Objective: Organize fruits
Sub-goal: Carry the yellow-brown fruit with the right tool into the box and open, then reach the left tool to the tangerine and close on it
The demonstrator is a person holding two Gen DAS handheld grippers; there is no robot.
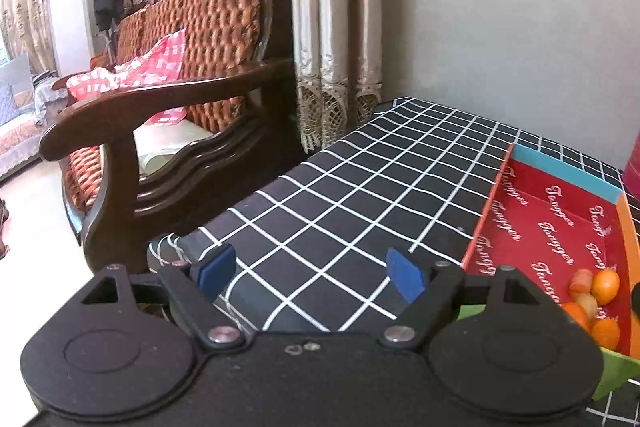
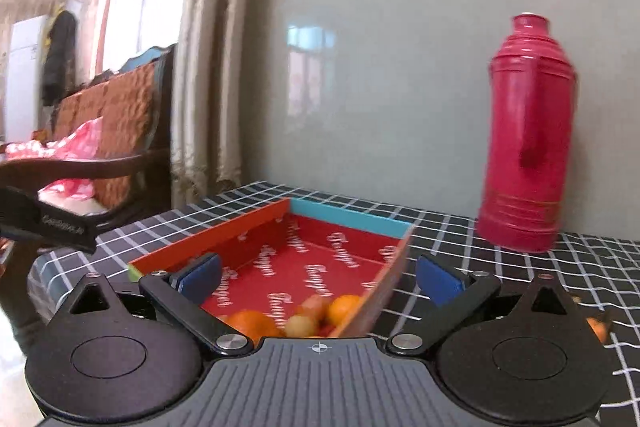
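A red cardboard box printed with white script sits on the black checked tablecloth. It also shows at the right of the left wrist view. Several small orange fruits and a pale one lie in its near end; they show in the left wrist view too. My right gripper is open and empty, over the box's near end. My left gripper is open and empty, over bare cloth left of the box. Another orange fruit lies on the cloth at the right.
A tall pink thermos stands on the table at the back right by the grey wall. A wooden sofa with orange cushions stands left of the table. Curtains hang behind the table's left corner.
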